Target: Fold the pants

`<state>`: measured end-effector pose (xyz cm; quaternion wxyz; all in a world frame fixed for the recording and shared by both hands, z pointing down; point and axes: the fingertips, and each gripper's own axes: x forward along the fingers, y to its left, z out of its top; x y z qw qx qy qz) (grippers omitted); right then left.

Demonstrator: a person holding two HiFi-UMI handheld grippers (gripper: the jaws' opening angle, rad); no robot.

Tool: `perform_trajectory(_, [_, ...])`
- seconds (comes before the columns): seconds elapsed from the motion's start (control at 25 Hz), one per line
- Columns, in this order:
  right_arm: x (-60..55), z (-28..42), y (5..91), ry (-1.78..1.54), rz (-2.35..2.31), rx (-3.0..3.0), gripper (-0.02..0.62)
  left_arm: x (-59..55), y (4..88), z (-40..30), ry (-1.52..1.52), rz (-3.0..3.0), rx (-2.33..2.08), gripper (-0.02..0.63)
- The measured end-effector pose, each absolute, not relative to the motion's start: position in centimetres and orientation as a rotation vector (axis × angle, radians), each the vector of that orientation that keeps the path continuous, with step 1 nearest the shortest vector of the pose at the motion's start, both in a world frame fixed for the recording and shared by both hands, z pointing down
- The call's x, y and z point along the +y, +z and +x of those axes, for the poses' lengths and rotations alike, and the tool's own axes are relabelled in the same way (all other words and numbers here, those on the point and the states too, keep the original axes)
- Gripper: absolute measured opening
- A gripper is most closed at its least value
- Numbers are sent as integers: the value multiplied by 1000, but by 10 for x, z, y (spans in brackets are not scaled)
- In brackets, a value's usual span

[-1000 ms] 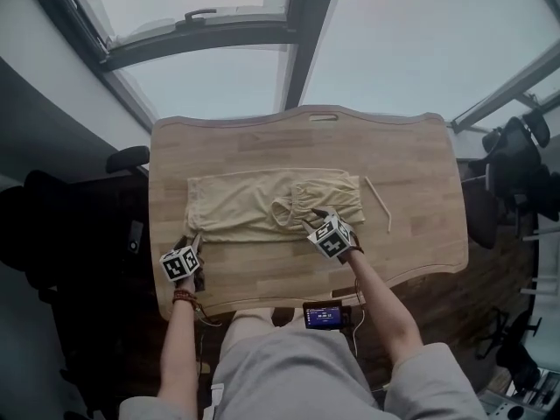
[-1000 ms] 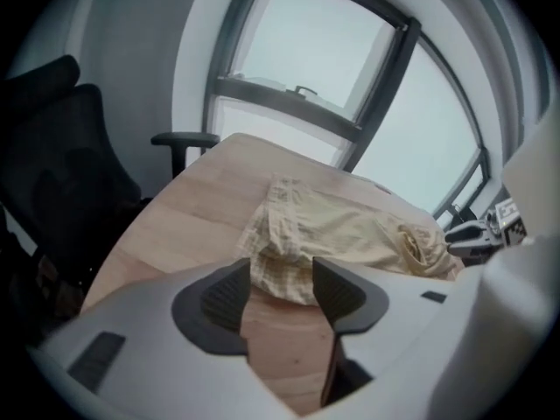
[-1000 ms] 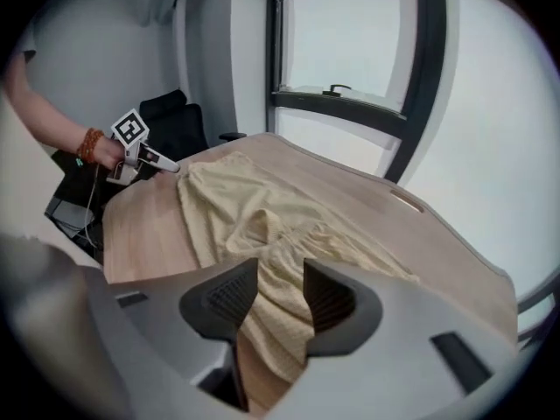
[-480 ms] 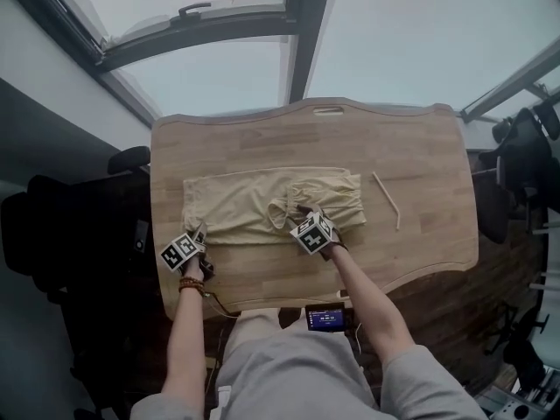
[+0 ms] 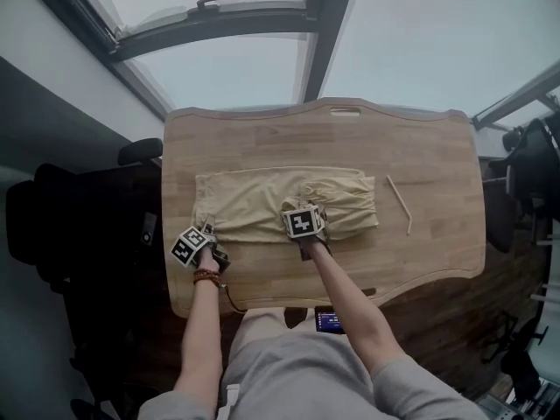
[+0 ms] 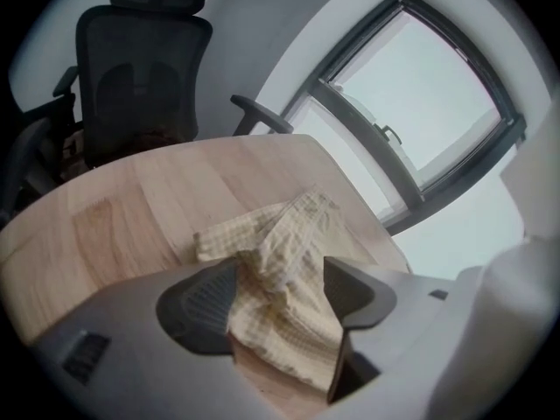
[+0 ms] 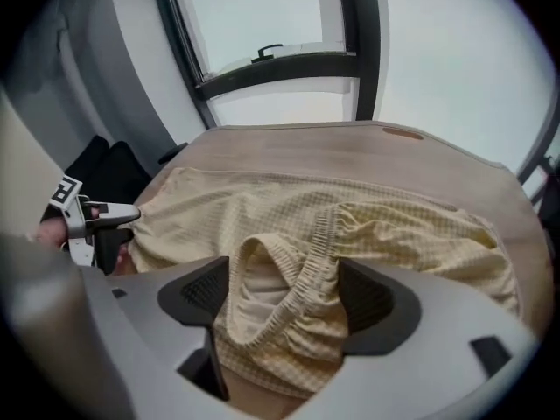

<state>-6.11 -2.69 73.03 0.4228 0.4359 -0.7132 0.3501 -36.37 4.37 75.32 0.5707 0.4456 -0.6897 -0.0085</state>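
Left gripper [image 5: 208,232] has its jaws spread wide at the near left corner of the pants [image 5: 280,201]. In the left gripper view, a loose fold of the pale yellow checked cloth lies between the pads [image 6: 199,297] and brushes the left one, but it is not clamped. Right gripper [image 5: 310,210] sits at the near edge of the pants, right of their middle. Its jaws are opening, and a loop of the elastic waistband [image 7: 302,265] stands slack between them. The pants lie flat in a long band across the middle of the wooden table [image 5: 420,261]. A thin stick [image 5: 399,204] lies well apart on the right.
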Motion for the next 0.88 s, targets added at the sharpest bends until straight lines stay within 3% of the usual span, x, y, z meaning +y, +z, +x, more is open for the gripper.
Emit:
perform_trajectory(0.16, [-28, -66, 744, 898, 1159, -1736, 373, 39, 757, -362, 102, 1081, -1628, 304])
perform_trajectory(0.24, [-32, -56, 744, 889, 1209, -1713, 348, 44, 761, -365, 177, 1080, -1639, 228])
perform_trajectory(0.28, [-33, -48, 744, 879, 1229, -1697, 208, 46, 763, -367, 203, 1077, -1645, 163])
perform_trajectory(0.32, [-33, -42, 743, 887, 1239, -1697, 128, 48, 764, -369, 210, 1079, -1645, 129])
perform_trajectory(0.52, [-39, -27, 704, 1091, 1281, -1904, 95, 39, 746, -369, 39, 1168, -1627, 42])
perform_trajectory(0.68, [-44, 8, 641, 1283, 1344, -2122, 80, 12, 673, -358, -55, 1504, -1657, 32])
perform_trajectory(0.88, [-41, 84, 548, 1301, 1465, -2271, 80, -16, 566, -298, 147, 2017, -1611, 32])
